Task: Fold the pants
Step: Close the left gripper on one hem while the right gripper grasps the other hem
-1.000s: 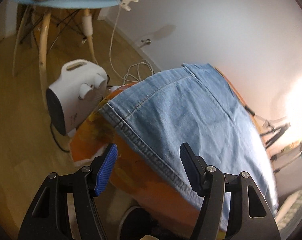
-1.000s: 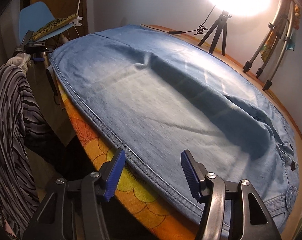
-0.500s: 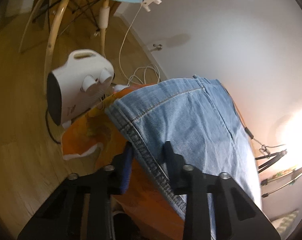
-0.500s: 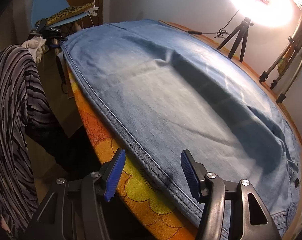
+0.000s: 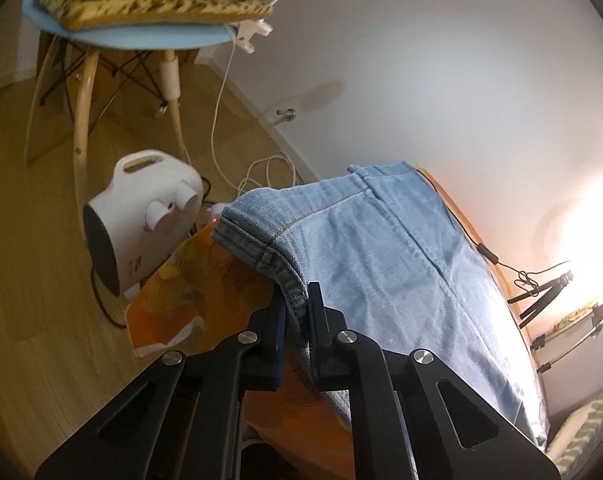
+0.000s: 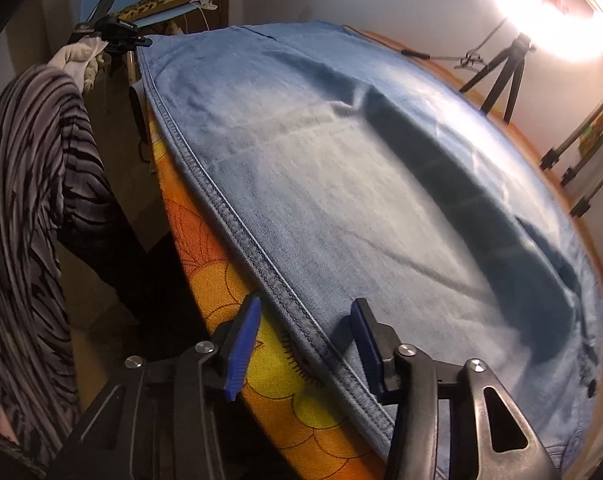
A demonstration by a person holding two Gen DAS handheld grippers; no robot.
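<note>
Light blue denim pants (image 6: 361, 184) lie spread flat over a table covered with an orange flowered cloth (image 6: 205, 280). In the left wrist view my left gripper (image 5: 297, 312) is shut on the hem edge of a pant leg (image 5: 381, 248) at the table's near corner. In the right wrist view my right gripper (image 6: 305, 324) is open, its blue-padded fingers (image 6: 243, 344) straddling the stitched side seam of the pants near the table's front edge. The left gripper (image 6: 113, 32) also shows far off at the upper left.
A white fan heater (image 5: 141, 216) stands on the wooden floor beside the table, with white cables (image 5: 261, 172). A blue chair (image 5: 133, 32) holds a leopard-print cushion. A ring light and tripods (image 6: 505, 68) stand at the table's far side. My striped sleeve (image 6: 25, 220) is at left.
My left gripper closed from open onto the pant leg's hem and lifted it slightly. My right gripper moved forward, closer to the side seam, and stayed open.
</note>
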